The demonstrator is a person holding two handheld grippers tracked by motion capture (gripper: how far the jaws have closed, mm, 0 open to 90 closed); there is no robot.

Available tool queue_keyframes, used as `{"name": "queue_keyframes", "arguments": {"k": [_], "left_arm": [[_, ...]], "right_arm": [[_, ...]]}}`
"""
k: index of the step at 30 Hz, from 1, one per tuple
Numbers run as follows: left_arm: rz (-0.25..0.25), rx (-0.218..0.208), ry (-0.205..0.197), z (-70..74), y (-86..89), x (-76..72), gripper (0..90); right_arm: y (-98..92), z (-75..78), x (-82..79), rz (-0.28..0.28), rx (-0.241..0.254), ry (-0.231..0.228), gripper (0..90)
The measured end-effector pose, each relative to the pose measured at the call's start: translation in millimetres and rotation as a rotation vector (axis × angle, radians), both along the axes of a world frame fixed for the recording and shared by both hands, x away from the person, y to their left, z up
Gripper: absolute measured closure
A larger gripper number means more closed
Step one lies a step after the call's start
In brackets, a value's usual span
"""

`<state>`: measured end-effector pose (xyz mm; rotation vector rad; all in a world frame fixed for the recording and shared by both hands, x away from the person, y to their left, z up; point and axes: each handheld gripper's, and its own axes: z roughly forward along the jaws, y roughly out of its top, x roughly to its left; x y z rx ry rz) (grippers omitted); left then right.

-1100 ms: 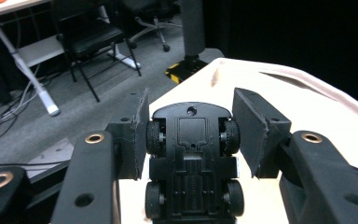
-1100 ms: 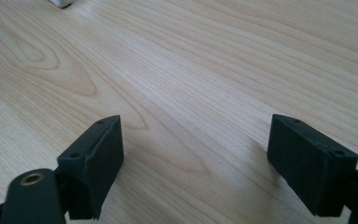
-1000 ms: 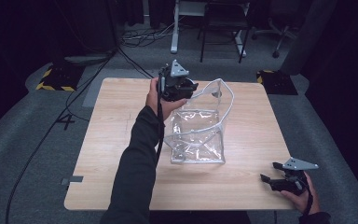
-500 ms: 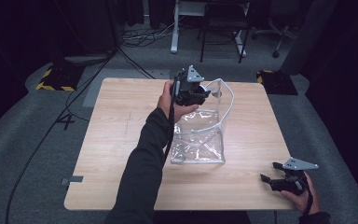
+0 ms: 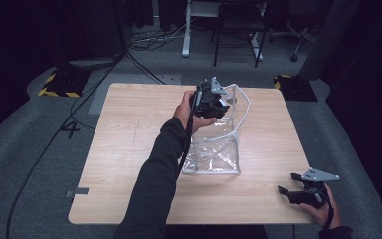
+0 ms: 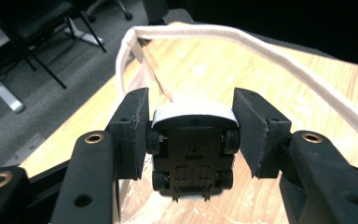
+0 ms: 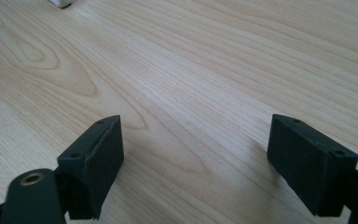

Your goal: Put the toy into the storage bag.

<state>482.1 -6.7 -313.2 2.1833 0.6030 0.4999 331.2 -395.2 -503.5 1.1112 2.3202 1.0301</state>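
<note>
My left gripper (image 5: pixel 210 99) is shut on a small toy car (image 6: pixel 193 154), seen from below: black chassis, black wheels, white body. Both pads (image 6: pixel 133 133) press on the car's sides. It hangs over the open top of a clear plastic bag (image 5: pixel 214 149) with a white rim and strap (image 6: pixel 261 39), which stands near the middle of the table. My right gripper (image 5: pixel 288 183) rests low at the table's front right corner. In the right gripper view its jaws (image 7: pixel 196 135) are open over bare wood with nothing between them.
The wooden table (image 5: pixel 129 129) has free room to the left of the bag and along the front. Beyond the far edge are a chair and desk legs (image 5: pixel 234 30) and cables on the grey floor. Black-and-yellow floor plates (image 5: pixel 59 84) lie at the back left.
My left hand has carried the toy car to the right and slightly down, from the bag's back left edge to above its opening. The right gripper has stayed put.
</note>
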Motion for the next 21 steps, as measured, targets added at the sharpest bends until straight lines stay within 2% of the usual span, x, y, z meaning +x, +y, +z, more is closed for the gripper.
{"name": "queue_keyframes", "arguments": {"k": [7,13,16,19,20,21], "left_arm": [[-0.018,0.050,0.040,-4.7,-2.2,1.7,48.5],[-0.021,0.117,0.060,-5.8,1.5,2.6,48.5],[-0.033,0.136,0.094,-6.6,5.3,3.1,48.5],[-0.030,0.139,0.106,-8.3,5.9,2.0,48.4],[-0.040,0.164,0.117,-8.5,6.6,1.4,48.5],[-0.040,0.164,0.117,-8.5,6.6,1.4,48.4]], "right_arm": [[0.1,0.2,-0.2,-0.001,0.001,0.003,18.6],[0.2,0.1,-0.2,-0.002,0.002,0.002,18.6],[0.3,0.1,-0.2,-0.002,0.003,0.003,18.6],[0.0,0.2,-0.1,0.000,-0.001,0.002,18.6],[-0.2,0.2,-0.1,0.002,-0.001,0.002,18.6],[-0.2,0.2,-0.1,0.002,-0.001,0.002,18.6]]}}
